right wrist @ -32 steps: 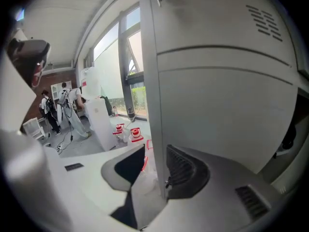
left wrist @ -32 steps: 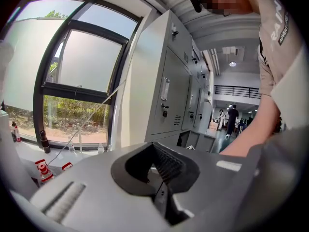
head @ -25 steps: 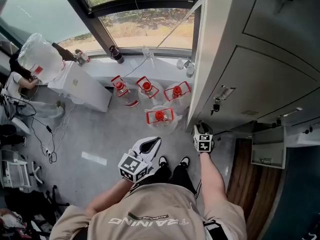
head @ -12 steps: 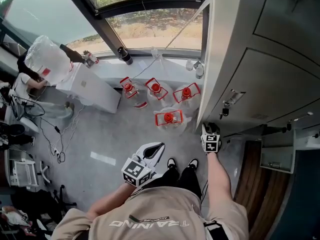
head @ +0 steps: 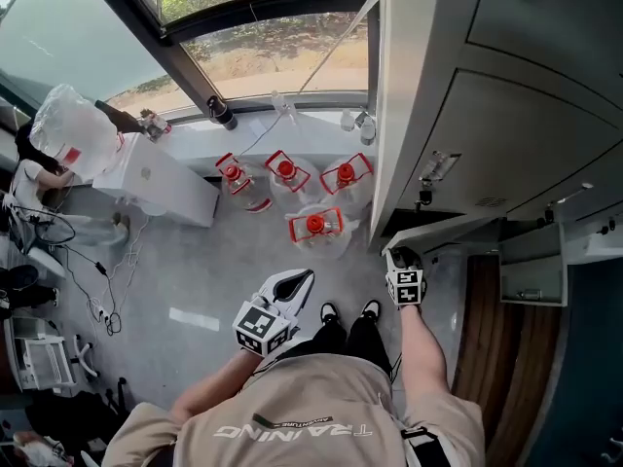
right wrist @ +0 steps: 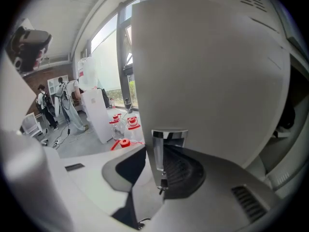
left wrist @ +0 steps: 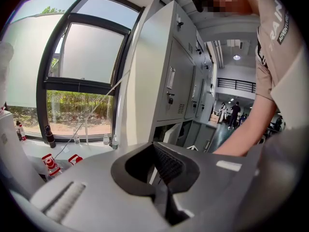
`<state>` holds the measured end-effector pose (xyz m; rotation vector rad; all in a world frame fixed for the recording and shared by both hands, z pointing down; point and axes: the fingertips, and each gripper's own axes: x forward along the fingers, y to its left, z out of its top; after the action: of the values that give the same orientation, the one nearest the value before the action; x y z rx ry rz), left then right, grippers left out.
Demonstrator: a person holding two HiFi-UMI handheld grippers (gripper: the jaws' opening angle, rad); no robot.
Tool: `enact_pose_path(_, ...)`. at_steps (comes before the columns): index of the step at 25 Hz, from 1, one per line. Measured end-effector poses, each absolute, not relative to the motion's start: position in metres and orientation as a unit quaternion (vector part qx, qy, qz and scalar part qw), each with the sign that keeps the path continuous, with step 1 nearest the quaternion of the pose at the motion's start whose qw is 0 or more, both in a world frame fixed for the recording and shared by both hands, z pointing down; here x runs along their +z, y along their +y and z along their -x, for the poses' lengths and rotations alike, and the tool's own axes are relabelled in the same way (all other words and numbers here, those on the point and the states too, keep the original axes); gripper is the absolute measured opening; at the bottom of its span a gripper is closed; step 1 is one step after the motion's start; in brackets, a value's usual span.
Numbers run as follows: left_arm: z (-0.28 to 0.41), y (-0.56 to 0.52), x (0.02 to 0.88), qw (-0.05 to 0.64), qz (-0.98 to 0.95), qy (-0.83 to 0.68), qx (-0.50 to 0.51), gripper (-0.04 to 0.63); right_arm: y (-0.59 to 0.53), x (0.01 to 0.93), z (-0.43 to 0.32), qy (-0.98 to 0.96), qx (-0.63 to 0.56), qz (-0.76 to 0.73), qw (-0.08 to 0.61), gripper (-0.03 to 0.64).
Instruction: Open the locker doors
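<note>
A bank of grey lockers (head: 506, 115) fills the right side of the head view. My right gripper (head: 401, 258) is low down at the first bottom door (head: 443, 230), which stands ajar. In the right gripper view that door (right wrist: 207, 71) fills the frame. Its chrome handle (right wrist: 166, 151) hangs between the jaws of my right gripper (right wrist: 161, 180), close to the ribbed pad, with a dark gap on the other side. The jaws are closing. My left gripper (head: 302, 278) hangs shut and empty over the floor, away from the lockers, and points at them in its own view (left wrist: 160, 180).
Several water jugs with red caps (head: 314, 227) stand on the floor by the locker's end panel. A white cabinet (head: 165, 178) sits under the window. Cables (head: 102, 290) trail at the left. Another low locker (head: 531, 280) further right stands open. People (right wrist: 48, 105) stand in the background.
The bottom door at my right gripper has swung out from the locker face. The right gripper stays at its handle. The left gripper has hardly moved.
</note>
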<state>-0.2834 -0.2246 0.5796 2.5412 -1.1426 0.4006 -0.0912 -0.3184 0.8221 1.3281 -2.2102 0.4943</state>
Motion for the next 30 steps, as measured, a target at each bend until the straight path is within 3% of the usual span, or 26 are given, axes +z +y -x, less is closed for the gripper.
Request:
enact_pose_path(10,0.239,-0.219,0.572,0.145,-0.926,-0.330,0.114,0.007,-0.215,0.827,0.025,-0.771,0.209,-0.536,0.275,0.100)
enact_pose_path(16,0.194,-0.196,0.569,0.141,-0.936,-0.307,0.097,0.008,-0.165,0.821,-0.040,-0.715,0.236,-0.598,0.276,0.052)
enact_pose_path(30,0.100,-0.112,0.560,0.145,-0.903,-0.395,0.083,0.008,-0.135,0.785,-0.151,-0.772,0.180,-0.540,0.284,0.037)
